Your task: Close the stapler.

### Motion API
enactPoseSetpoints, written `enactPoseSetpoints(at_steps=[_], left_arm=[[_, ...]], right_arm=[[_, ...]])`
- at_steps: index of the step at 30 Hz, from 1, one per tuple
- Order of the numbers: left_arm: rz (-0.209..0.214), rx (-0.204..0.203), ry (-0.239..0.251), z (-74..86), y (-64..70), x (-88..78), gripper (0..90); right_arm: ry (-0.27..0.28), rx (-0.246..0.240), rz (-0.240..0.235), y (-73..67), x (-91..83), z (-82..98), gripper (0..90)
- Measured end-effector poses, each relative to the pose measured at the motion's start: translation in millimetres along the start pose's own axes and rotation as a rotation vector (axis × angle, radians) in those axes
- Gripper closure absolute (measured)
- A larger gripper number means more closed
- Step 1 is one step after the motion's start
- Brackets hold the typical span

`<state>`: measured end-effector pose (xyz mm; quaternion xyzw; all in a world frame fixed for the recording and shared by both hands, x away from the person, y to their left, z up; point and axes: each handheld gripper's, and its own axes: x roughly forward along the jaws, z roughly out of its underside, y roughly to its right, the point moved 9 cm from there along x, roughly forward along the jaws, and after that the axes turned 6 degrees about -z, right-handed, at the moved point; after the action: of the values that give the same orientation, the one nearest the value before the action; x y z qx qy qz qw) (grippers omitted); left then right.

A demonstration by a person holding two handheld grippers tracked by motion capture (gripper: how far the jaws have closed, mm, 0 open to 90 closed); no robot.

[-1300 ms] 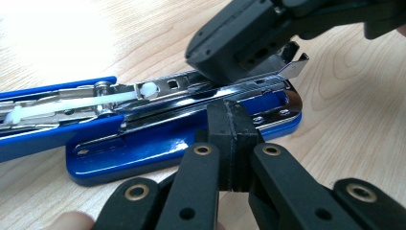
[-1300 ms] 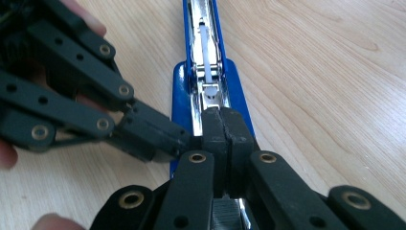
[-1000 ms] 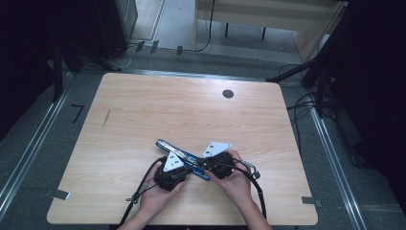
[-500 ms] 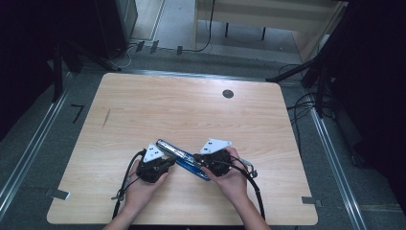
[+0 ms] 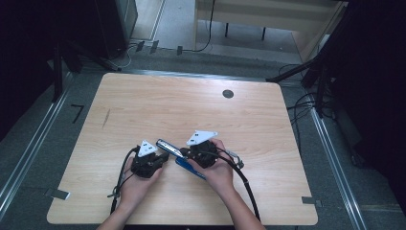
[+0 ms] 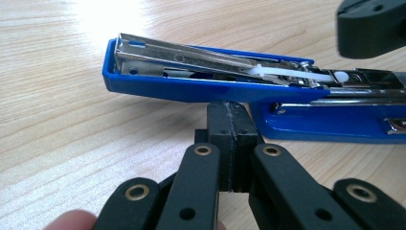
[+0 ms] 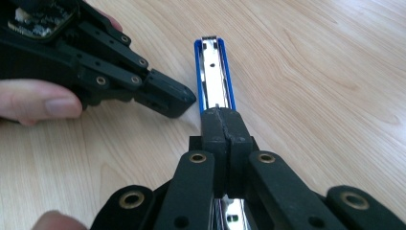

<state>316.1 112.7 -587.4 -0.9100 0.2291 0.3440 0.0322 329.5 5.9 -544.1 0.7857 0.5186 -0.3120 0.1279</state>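
The right gripper clamps the opened blue stapler; the left gripper, jaws clenched empty, sits just beside it. A nudge could knock it loose.

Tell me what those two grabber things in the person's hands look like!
Both the left gripper and the right gripper are black, with jointed arms on brass-coloured rivets. Each carries a pale three-cornered plate with dark dots on top and trails a black cable. The forearms are bare.
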Motion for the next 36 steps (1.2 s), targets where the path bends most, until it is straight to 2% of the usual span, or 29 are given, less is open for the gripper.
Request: enactPoseSetpoints(at_steps=[5,9,15,23,26,27,36], left_arm=[[-0.017,-0.004,-0.005,0.2,-1.0,2.7,90.0],[-0.019,-0.014,-0.009,0.1,-2.3,3.1,90.0],[-0.015,-0.028,-0.006,-0.6,-3.5,3.7,90.0],[-0.001,-0.058,0.004,-2.6,-3.1,3.4,90.0],[-0.023,-0.057,-0.012,-1.1,-4.2,5.3,90.0],[-0.028,-0.056,-0.034,-0.2,-3.7,7.5,90.0],[-0.055,-0.022,-0.040,-1.8,-1.4,11.2,90.0]], right_arm=[[-0.019,0.008,-0.014,-0.6,13.5,-5.9,90.0],[-0.042,0.000,-0.006,1.7,22.8,-8.0,90.0],[-0.051,-0.005,0.003,4.3,32.1,-13.9,90.0],[-0.051,-0.006,0.005,6.3,35.9,-17.3,90.0],[-0.053,-0.011,0.007,7.1,36.1,-18.1,90.0],[-0.055,-0.012,0.006,6.7,36.6,-18.8,90.0],[-0.072,-0.015,0.007,8.2,41.7,-16.8,90.0]])
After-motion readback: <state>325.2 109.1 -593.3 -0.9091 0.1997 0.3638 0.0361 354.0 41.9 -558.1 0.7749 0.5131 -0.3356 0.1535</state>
